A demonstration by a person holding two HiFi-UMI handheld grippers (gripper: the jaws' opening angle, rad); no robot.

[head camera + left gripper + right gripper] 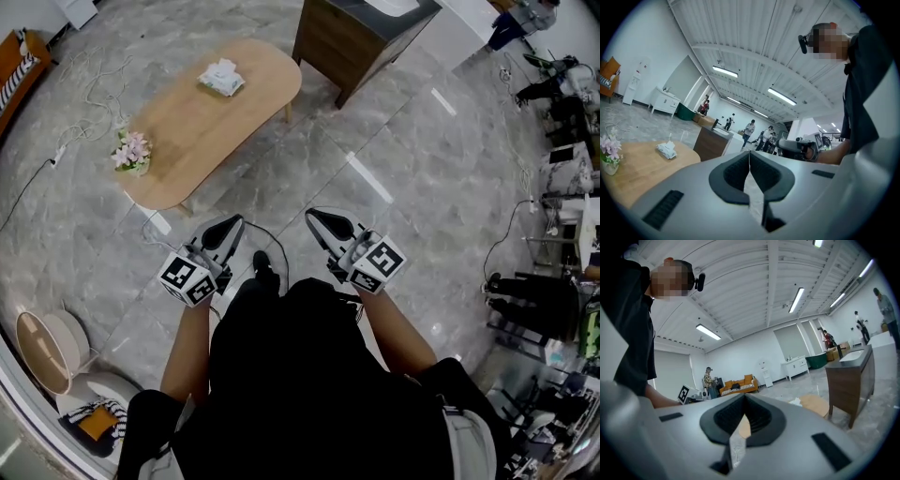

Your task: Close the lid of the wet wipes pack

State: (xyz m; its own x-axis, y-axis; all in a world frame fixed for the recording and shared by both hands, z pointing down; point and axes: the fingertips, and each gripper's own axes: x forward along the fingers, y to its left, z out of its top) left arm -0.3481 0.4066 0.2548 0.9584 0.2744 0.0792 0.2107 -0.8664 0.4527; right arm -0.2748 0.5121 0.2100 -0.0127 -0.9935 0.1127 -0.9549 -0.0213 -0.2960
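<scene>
At waist height in front of the standing person, both grippers point forward over the grey floor (394,159), well apart from the table (206,127).

Left gripper (232,223): the jaws are pressed together at the tips, and its own view (749,153) shows nothing between them, only floor through the gap behind the tips.

Right gripper (315,217): the same condition, tips meeting (743,397) with nothing held.

The pack (221,77) lies on the far end of the oval wooden table, touched by neither gripper. It is too small in every view to tell whether its lid is up or down. The left gripper view shows it (667,149) as a pale crumpled shape on the tabletop.

Flowers (132,152) stand at the table's near end. A dark cabinet (342,42) stands just beyond the table.
</scene>
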